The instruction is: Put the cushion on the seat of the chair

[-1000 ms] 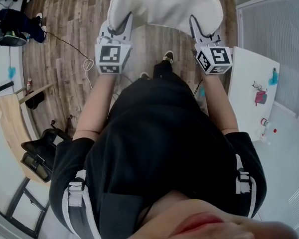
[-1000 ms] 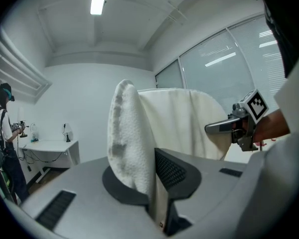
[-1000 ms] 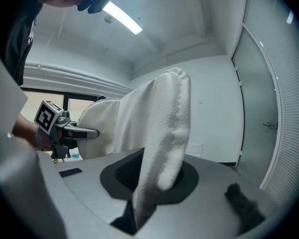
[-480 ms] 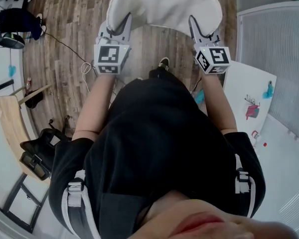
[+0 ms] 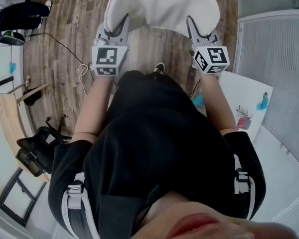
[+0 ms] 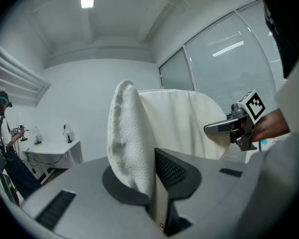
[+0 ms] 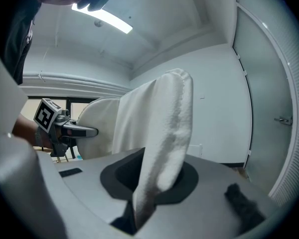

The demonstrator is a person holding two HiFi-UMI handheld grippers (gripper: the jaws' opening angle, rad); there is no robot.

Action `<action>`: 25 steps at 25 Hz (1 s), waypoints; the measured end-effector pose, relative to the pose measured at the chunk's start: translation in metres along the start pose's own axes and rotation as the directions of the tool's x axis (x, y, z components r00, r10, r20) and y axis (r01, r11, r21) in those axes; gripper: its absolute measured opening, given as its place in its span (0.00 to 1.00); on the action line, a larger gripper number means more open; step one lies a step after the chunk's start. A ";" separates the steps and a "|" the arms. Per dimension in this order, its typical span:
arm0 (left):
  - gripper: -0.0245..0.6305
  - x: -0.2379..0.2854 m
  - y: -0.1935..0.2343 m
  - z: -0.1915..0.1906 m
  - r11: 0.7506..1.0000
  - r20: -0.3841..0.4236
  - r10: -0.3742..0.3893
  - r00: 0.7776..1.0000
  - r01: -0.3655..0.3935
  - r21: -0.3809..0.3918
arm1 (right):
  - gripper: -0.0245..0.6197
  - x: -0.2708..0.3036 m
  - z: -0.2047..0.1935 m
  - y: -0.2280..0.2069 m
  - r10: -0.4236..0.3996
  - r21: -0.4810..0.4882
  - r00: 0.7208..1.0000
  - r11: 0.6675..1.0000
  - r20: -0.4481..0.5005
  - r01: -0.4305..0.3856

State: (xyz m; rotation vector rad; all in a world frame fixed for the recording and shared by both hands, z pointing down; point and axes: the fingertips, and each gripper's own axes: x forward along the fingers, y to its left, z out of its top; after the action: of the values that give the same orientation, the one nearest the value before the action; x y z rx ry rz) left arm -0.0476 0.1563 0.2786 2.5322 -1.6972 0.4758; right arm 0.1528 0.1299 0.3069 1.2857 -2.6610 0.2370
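Note:
A white padded cushion (image 5: 162, 4) hangs in front of me over the wooden floor, held by its two side edges. My left gripper (image 5: 120, 26) is shut on its left edge, and my right gripper (image 5: 193, 26) is shut on its right edge. In the left gripper view the textured cushion edge (image 6: 132, 143) stands pinched between the jaws of the left gripper (image 6: 152, 183), with the right gripper (image 6: 229, 128) across from it. In the right gripper view the cushion (image 7: 164, 138) rises from the right gripper (image 7: 144, 193), and the left gripper (image 7: 72, 131) shows beyond it.
A black chair-like frame (image 5: 37, 148) stands at the lower left beside a wooden board (image 5: 10, 118). A white table (image 5: 244, 103) with small coloured items is at the right, by a ribbed wall panel (image 5: 279, 59). A cable (image 5: 70, 46) lies on the floor; a person (image 5: 20, 14) is far left.
The floor, table and black frame have slid in the head view as I walk with the cushion. Both grippers keep the same hold on its edges.

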 end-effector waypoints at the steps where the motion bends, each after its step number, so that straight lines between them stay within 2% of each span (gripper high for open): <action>1: 0.12 0.004 -0.002 0.001 1.000 -0.001 0.002 1.000 -0.002 0.001 | 0.12 0.001 0.000 -0.005 0.002 0.002 1.000 1.000 -0.002 -0.002; 6: 0.12 0.022 -0.009 0.008 1.000 -0.006 0.005 1.000 -0.005 0.010 | 0.12 0.005 0.001 -0.027 0.007 0.012 1.000 1.000 -0.003 -0.007; 14: 0.12 0.059 0.008 0.011 1.000 -0.010 -0.009 1.000 0.009 0.017 | 0.12 0.035 0.000 -0.048 -0.002 0.020 1.000 1.000 -0.013 0.002; 25: 0.12 0.131 0.067 0.013 0.998 -0.001 -0.065 0.998 0.065 -0.006 | 0.12 0.109 0.019 -0.074 -0.056 -0.003 0.997 0.998 -0.047 0.056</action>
State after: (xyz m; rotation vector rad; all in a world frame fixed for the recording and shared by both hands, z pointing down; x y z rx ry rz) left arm -0.0599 0.0097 0.2948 2.5734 -1.6079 0.4671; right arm 0.1431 -0.0024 0.3178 1.3349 -2.5823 0.2544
